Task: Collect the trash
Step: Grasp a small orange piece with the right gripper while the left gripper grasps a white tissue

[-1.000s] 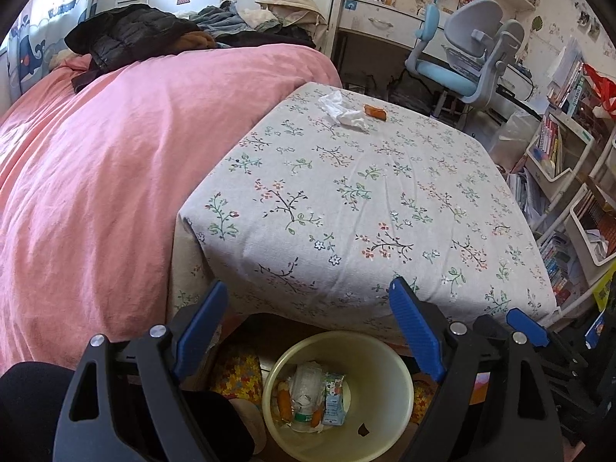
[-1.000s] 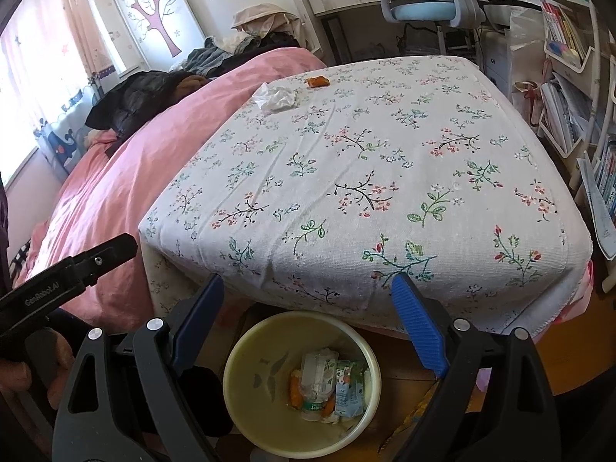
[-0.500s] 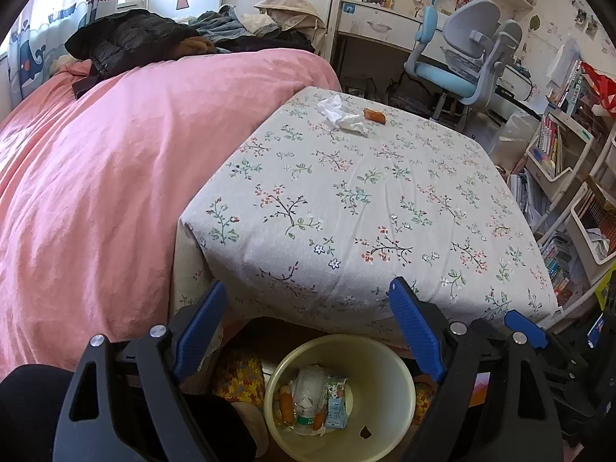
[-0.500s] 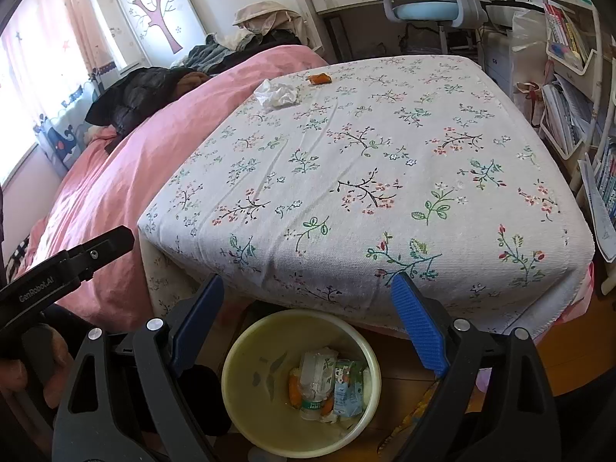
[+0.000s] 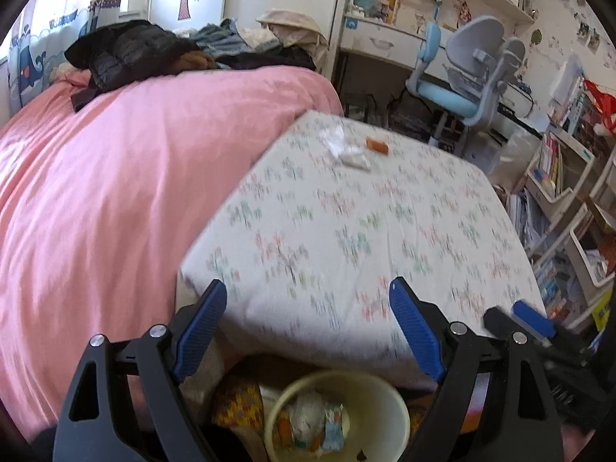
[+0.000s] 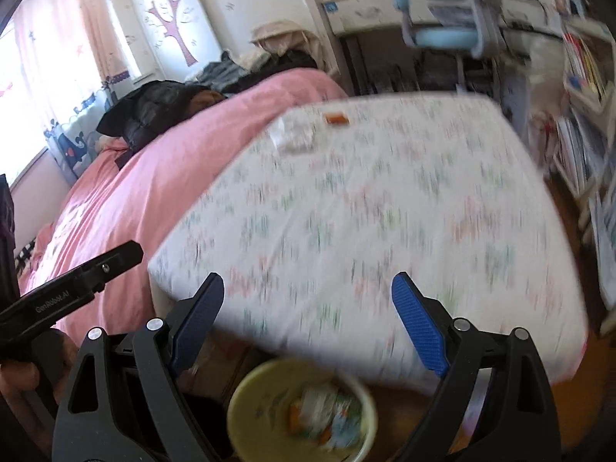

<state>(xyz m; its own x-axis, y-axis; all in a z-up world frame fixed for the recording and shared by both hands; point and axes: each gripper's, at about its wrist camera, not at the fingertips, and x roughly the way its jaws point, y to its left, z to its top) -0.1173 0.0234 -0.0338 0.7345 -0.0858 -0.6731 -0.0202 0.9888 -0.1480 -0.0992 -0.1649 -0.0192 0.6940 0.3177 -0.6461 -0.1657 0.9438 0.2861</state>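
A crumpled white tissue and a small orange wrapper lie at the far end of the floral-clothed table. On the floor below the table's near edge stands a pale yellow bin with several wrappers in it. My left gripper is open and empty, hanging over the near table edge above the bin. My right gripper is open and empty too, at the same edge. Both views are motion-blurred.
A pink bed with dark clothes flanks the table on the left. A blue-grey desk chair and a desk stand behind the table. Shelves of books line the right. The left gripper's handle shows at the right view's left edge.
Both grippers have risen and tipped up, so the table's far end sits lower in view and the bin slides toward the bottom edge. Their jaws stay wide.
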